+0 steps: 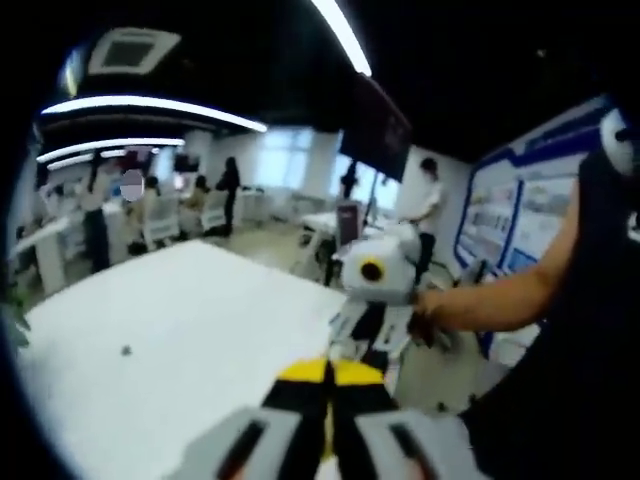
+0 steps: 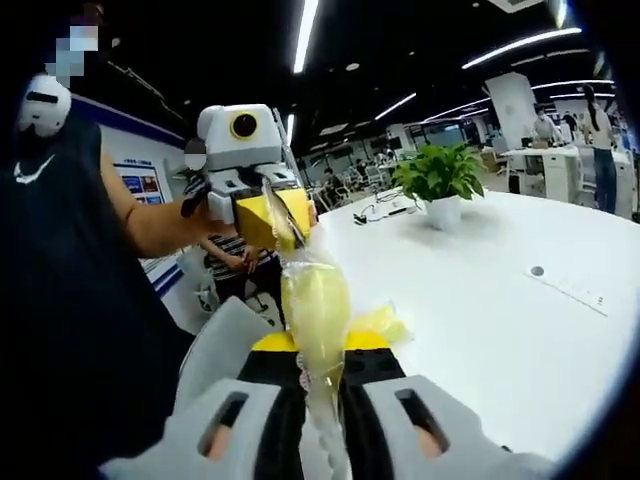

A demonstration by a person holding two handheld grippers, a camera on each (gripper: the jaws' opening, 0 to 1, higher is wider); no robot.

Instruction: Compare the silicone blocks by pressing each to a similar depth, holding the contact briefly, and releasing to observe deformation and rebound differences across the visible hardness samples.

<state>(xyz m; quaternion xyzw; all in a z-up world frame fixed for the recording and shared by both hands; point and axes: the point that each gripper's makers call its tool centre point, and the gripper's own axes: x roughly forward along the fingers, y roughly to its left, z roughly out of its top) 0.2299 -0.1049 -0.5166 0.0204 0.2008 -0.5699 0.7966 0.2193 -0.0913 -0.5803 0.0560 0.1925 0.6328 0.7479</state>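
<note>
Silicone block (image 2: pixel 316 305) is pale yellow, sealed in a clear plastic bag (image 2: pixel 322 400), and hangs in the air between my two grippers, off the table. In the right gripper view, my right gripper (image 2: pixel 320 372) has its jaws pinched together on the bag's lower end; the crimped film runs down between them. The bag's top end goes up into my left gripper (image 2: pixel 272 222), whose yellow-tipped jaws are clamped on the film. So both grippers are closed on the same bag, block in the middle, bag pulled roughly taut and a bit tilted. A loose fold of film sticks out to the right of the block, just above my right jaws.

In the left gripper view, my left jaws sit together at the bottom of the frame; the film between them is too blurred to make out. The right gripper (image 1: pixel 372 330) comes in from the right, held by a bare forearm (image 1: pixel 500 295).

White table (image 2: pixel 520 330) is below and beside the block. Potted plant (image 2: pixel 438 182) stands further back on it, well away from the bag. Office behind, with people standing at desks.
</note>
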